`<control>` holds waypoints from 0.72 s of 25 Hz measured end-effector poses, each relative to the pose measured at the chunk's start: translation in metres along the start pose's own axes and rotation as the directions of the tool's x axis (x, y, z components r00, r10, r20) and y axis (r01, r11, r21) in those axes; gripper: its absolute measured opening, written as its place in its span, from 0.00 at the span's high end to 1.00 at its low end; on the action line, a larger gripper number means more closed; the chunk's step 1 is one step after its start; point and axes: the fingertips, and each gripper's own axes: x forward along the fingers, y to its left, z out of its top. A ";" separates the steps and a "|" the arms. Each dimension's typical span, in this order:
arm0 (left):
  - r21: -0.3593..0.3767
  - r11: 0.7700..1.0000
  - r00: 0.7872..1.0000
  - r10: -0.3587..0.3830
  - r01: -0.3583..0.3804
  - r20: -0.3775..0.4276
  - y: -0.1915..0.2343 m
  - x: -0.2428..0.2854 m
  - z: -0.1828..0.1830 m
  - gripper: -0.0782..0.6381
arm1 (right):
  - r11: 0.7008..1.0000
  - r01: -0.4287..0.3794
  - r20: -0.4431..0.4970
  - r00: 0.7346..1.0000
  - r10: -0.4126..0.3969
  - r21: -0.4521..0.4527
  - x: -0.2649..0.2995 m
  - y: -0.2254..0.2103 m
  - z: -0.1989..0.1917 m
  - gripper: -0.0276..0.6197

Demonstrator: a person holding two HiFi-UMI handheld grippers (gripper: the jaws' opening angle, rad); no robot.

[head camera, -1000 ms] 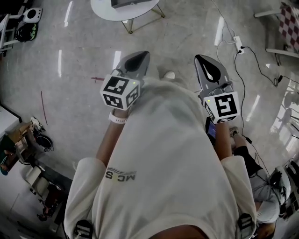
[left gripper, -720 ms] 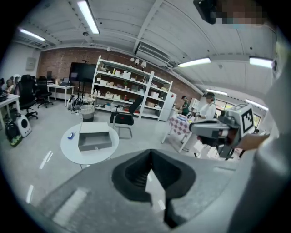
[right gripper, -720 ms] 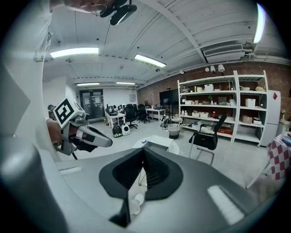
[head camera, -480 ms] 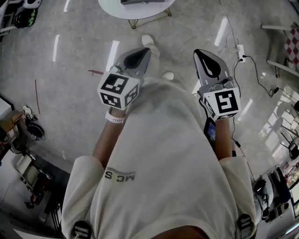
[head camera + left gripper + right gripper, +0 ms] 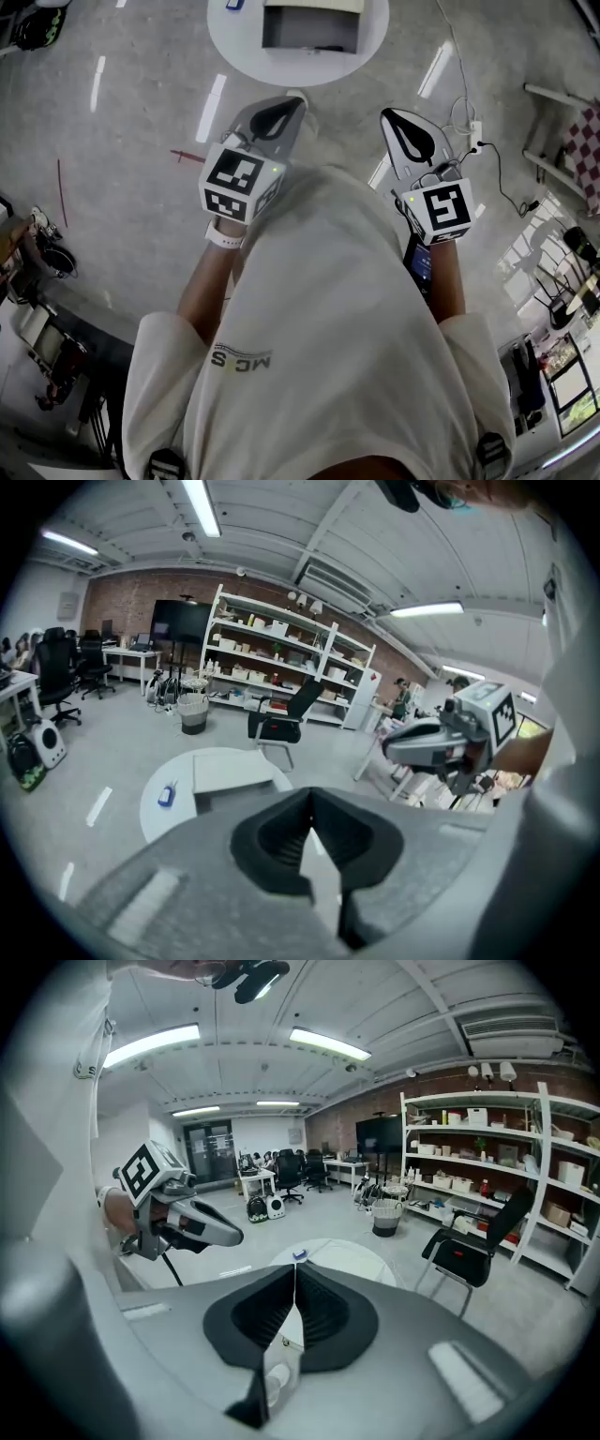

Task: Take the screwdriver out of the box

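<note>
At the top edge of the head view, the round white table (image 5: 234,52) now shows most of its top, with the box (image 5: 309,30) on it. 1 second ago only the table's near rim was in the picture and no box could be seen. Both arms have been carried forward with it, side by side over the bare floor (image 5: 131,159). By my reading this is the walk-up: the box has come into sight but is not within reach, and nothing of the task itself has begun.

The left gripper (image 5: 279,112) has its jaws closed tip to tip with nothing between them. The right gripper (image 5: 405,131) is the same, pads together and empty. Both will have to open before anything can be picked up.

The screwdriver cannot be made out in any view. I take it to be inside the box, whose interior looks grey and is too small here to read.

By count:
- 2 grippers
- 1 table
- 1 box
- 1 small blue item (image 5: 232,4) on the table to the left of the box, apart from it
- 0 screwdrivers in sight

On the floor to the right lies 1 white power strip (image 5: 474,129) with its cable trailing away, off the line to the table.
</note>
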 end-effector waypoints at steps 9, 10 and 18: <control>0.041 0.999 0.999 -0.015 0.017 -0.044 0.068 0.034 0.034 0.89 | 0.998 -0.053 -0.051 0.997 0.051 -0.028 0.095 -0.047 0.039 0.92; 0.041 0.999 0.999 -0.011 0.013 -0.050 0.069 0.040 0.037 0.89 | 0.997 -0.071 -0.060 0.996 0.069 -0.030 0.102 -0.053 0.037 0.91; -0.020 0.999 0.996 0.027 -0.029 -0.089 0.084 0.072 0.043 0.89 | 0.971 -0.228 -0.187 0.959 0.212 -0.070 0.163 -0.084 0.011 0.91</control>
